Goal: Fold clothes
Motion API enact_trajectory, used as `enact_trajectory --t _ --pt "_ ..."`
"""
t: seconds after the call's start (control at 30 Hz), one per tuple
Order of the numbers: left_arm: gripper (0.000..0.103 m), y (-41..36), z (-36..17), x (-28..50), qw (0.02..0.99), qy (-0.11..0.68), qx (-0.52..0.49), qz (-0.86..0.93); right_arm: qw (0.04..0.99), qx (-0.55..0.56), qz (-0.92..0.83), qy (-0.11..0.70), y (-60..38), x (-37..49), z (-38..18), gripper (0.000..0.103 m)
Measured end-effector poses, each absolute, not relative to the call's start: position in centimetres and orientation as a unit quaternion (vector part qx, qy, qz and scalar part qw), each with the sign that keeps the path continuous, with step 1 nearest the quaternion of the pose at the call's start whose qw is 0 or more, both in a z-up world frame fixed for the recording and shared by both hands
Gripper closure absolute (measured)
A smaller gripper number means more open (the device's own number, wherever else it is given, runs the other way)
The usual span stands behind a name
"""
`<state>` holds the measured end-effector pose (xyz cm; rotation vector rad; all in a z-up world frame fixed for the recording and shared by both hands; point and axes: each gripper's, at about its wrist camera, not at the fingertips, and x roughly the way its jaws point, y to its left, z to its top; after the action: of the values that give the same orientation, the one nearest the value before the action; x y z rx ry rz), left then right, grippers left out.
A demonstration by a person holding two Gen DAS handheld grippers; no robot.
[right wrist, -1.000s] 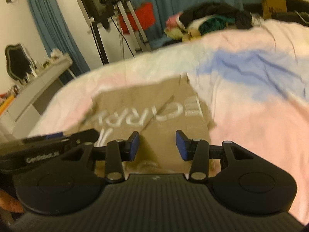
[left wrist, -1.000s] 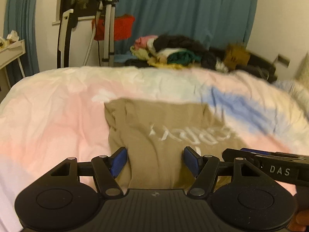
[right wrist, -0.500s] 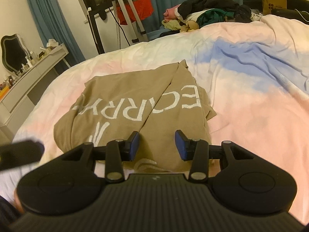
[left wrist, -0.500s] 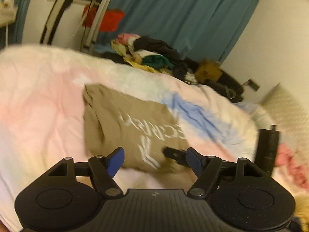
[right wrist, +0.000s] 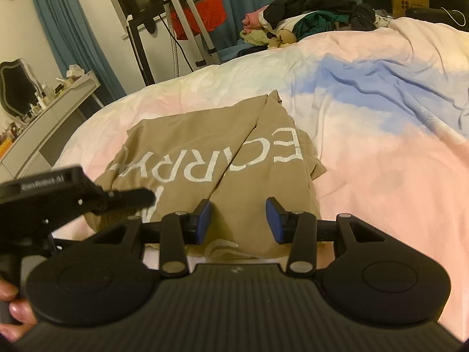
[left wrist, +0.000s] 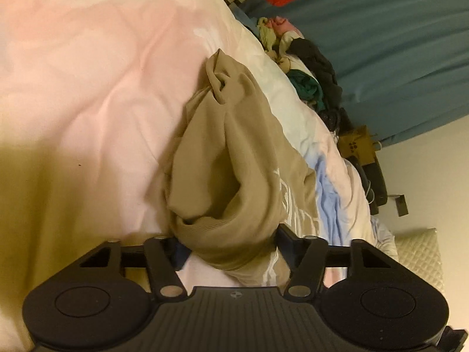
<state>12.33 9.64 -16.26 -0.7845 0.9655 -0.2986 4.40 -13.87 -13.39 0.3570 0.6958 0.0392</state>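
Mid-fold: tan shirt (right wrist: 222,158) lay partly folded on bed (right wrist: 381,176), ahead of both grippers. Left gripper (left wrist: 231,246), rolled sideways, jaws wide, shirt edge bunched between them, not pinched. Right gripper (right wrist: 238,220) half open, empty, above near hem. Next likely needs closing on fabric.

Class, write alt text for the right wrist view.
Open right tongs hover over the near edge of a tan shirt with white lettering, lying folded on a pastel duvet; the left tongs reach in from the left.
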Motion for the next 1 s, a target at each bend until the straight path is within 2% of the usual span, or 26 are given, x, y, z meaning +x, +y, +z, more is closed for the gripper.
enact_trajectory --t 0.1,0.13,0.17,0.2,0.33,0.53,0.63,0.7,0.77,0.8,0.87,0.97,1.0 --pt "0.059 9.9 -16.1 12.0 0.803 0.442 -0.375 -0.141 0.919 0.221 0.028 0.325 -14.5 3.5 -12.6 0.052" --pt "0.061 10.0 -16.1 11.9 0.803 0.439 -0.377 -0.142 0.912 0.255 0.041 0.320 -15.0 3.1 -12.5 0.041" --pt "0.063 10.1 -16.0 11.8 0.803 0.436 -0.380 -0.142 0.903 0.288 0.055 0.315 -15.4 2.7 -12.4 0.023" --pt "0.066 10.2 -16.0 11.7 0.804 0.433 -0.383 -0.143 0.891 0.324 0.069 0.310 -15.8 2.3 -12.4 0.014" --pt "0.070 10.5 -15.9 11.4 0.802 0.423 -0.395 -0.144 0.815 0.464 0.121 0.326 -16.7 1.6 -14.2 0.013" --pt "0.073 11.1 -16.3 11.0 0.794 0.412 -0.423 -0.145 0.735 0.573 0.119 0.343 -17.1 3.0 -18.7 0.013" --pt "0.074 11.2 -16.3 11.1 0.787 0.403 -0.442 -0.147 0.713 0.622 0.075 0.315 -18.5 3.2 -20.7 0.015" --pt "0.074 11.4 -16.3 11.1 0.784 0.399 -0.451 -0.148 0.706 0.645 0.050 0.288 -19.4 3.1 -21.5 0.020" --pt "0.075 11.5 -16.3 11.2 0.781 0.398 -0.458 -0.148 0.712 0.646 0.021 0.273 -20.0 3.0 -21.4 0.035" --pt "0.075 11.6 -16.3 11.2 0.780 0.397 -0.461 -0.149 0.717 0.643 0.013 0.270 -20.1 2.9 -21.4 0.037" --pt "0.075 11.5 -16.3 11.3 0.778 0.397 -0.463 -0.149 0.728 0.629 0.007 0.271 -20.0 3.0 -21.2 0.056" --pt "0.075 11.4 -16.0 11.2 0.781 0.396 -0.460 -0.150 0.749 0.609 0.008 0.261 -19.7 2.5 -20.0 0.072" --pt "0.075 11.4 -15.7 11.0 0.783 0.395 -0.457 -0.151 0.757 0.601 0.009 0.256 -19.6 2.2 -19.5 0.074"
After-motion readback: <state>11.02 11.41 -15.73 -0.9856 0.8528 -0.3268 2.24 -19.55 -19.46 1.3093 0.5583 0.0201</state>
